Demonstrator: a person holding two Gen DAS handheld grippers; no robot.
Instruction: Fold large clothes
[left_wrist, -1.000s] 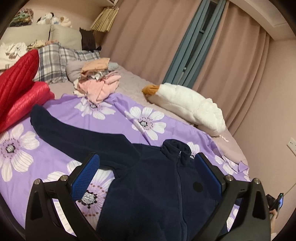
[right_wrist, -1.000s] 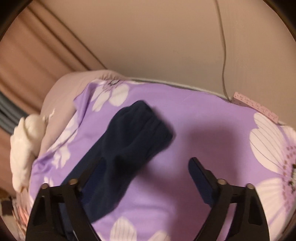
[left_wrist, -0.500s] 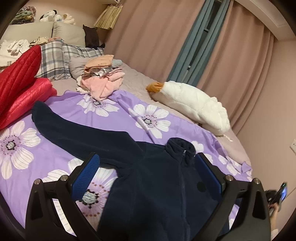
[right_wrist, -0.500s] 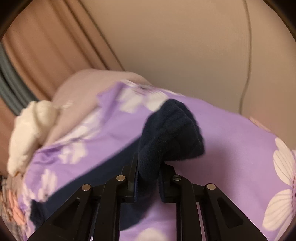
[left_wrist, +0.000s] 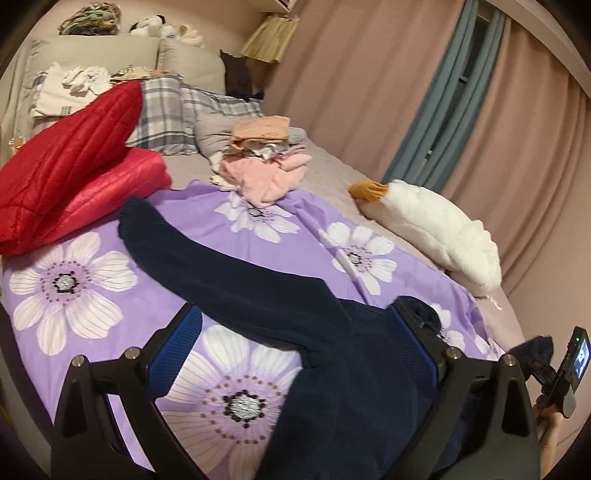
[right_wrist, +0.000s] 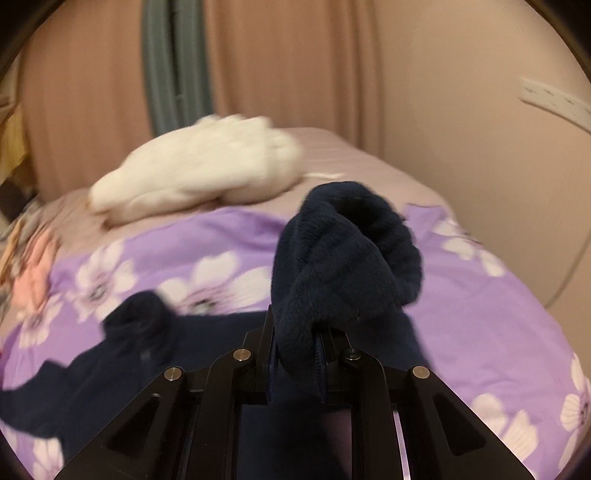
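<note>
A navy fleece jacket (left_wrist: 354, 373) lies on the purple flowered sheet (left_wrist: 74, 295), its left sleeve (left_wrist: 177, 243) stretched out toward the red quilted jacket. My left gripper (left_wrist: 295, 347) is open above the jacket's shoulder, holding nothing. My right gripper (right_wrist: 295, 365) is shut on the cuff of the jacket's other sleeve (right_wrist: 343, 258) and holds it lifted above the sheet (right_wrist: 480, 317). The collar (right_wrist: 144, 314) shows blurred at the left of the right wrist view. The right gripper also shows at the right edge of the left wrist view.
A red quilted jacket (left_wrist: 70, 173) lies at the left. A pile of pink and tan clothes (left_wrist: 266, 162) sits at the back. A white plush toy (left_wrist: 436, 229) lies by the curtains, also in the right wrist view (right_wrist: 199, 173). Plaid pillows (left_wrist: 173, 114) are at the headboard.
My right gripper closed on the sleeve cuff, lifted it and swung it left toward the jacket's body. My left gripper stayed open and shifted left over the shoulder.
</note>
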